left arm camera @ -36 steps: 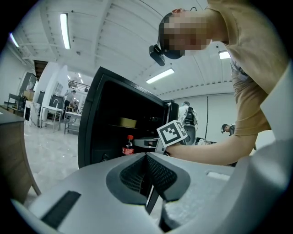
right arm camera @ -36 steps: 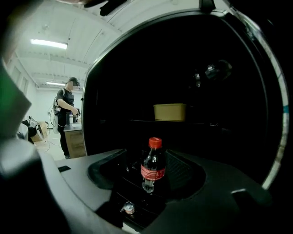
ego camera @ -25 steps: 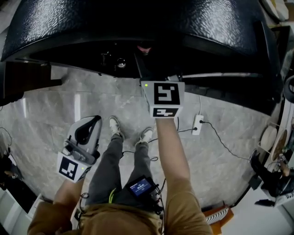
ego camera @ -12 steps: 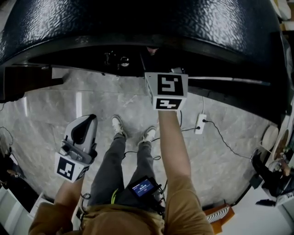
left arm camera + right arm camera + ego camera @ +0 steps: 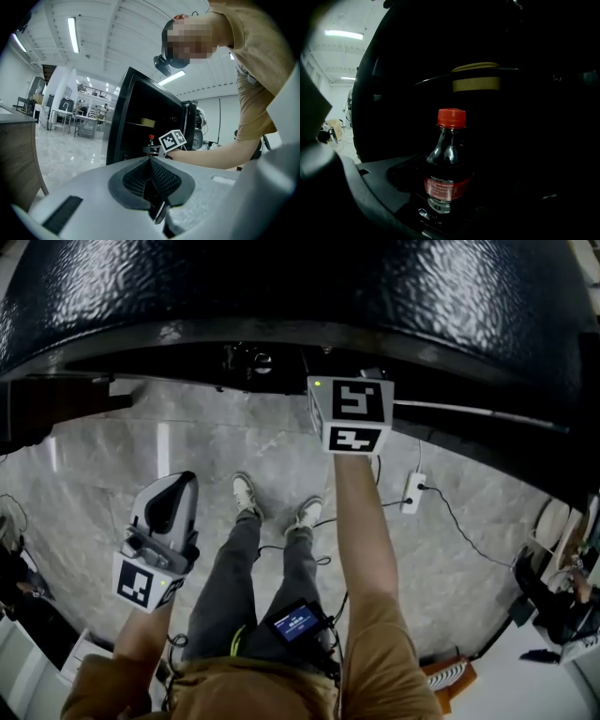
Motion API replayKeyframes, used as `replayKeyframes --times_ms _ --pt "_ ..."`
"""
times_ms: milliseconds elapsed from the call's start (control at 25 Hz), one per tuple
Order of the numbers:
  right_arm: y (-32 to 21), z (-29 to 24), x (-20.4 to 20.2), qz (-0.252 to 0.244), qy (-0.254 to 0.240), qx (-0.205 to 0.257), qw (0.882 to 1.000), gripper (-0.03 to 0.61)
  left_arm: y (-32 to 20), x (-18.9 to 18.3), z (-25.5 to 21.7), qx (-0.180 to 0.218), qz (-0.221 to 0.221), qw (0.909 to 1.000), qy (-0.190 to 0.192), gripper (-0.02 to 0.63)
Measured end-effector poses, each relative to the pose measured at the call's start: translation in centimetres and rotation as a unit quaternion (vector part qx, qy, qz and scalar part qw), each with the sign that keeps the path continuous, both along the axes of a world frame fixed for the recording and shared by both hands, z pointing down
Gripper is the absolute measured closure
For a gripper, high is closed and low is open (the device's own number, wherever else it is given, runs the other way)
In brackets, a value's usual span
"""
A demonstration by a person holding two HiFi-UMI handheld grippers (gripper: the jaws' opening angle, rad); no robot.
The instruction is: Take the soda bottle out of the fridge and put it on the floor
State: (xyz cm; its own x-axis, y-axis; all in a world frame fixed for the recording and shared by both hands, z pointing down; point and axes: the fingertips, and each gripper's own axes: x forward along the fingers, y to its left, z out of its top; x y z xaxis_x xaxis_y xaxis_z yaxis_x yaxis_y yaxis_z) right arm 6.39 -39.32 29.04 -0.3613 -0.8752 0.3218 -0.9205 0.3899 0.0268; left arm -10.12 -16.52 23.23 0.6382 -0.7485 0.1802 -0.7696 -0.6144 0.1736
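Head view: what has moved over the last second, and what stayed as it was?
The right gripper pushed forward and slightly to the right, deeper into the fridge. In the right gripper view the soda bottle now stands upright between its jaws, but it is too dark to tell whether they have closed on it. The left gripper stayed low at the person's side, with its jaws together.

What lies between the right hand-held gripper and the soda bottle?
Nothing: in the right gripper view the soda bottle stands directly between the jaws of the right hand-held gripper, with nothing else showing there.
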Motion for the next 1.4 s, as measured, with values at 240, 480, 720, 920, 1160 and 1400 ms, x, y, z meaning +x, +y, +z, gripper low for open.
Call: replayKeyframes --times_ms 240,480,720,920,1160,1400 --pt "-0.5 0.4 0.0 0.0 -0.002 0.013 1.0 0.275 -0.8 -0.2 -0.1 0.002 0.001 0.9999 0.012 0.612" --pt "-0.2 0.3 0.1 -0.002 -0.009 0.01 1.0 0.276 -0.6 -0.3 0.9 -0.009 0.001 0.9999 0.009 0.612" --pt "0.9 0.2 0.9 0.008 -0.018 0.01 1.0 0.278 -0.6 0.1 1.6 -0.004 0.004 0.9998 0.02 0.612" --pt "2.6 -0.6 1.3 0.0 -0.011 0.015 1.0 0.278 -0.8 0.5 2.3 0.001 0.005 0.9998 0.018 0.612" --pt "5.3 -1.3 0.5 -0.015 -0.012 0.018 1.0 0.278 -0.6 0.9 1.8 0.012 0.002 0.9996 0.025 0.612" --pt "8.4 -2.1 -0.1 -0.024 -0.022 0.024 0.999 0.278 0.7 1.4 1.1 0.024 0.005 0.9989 0.041 0.612"
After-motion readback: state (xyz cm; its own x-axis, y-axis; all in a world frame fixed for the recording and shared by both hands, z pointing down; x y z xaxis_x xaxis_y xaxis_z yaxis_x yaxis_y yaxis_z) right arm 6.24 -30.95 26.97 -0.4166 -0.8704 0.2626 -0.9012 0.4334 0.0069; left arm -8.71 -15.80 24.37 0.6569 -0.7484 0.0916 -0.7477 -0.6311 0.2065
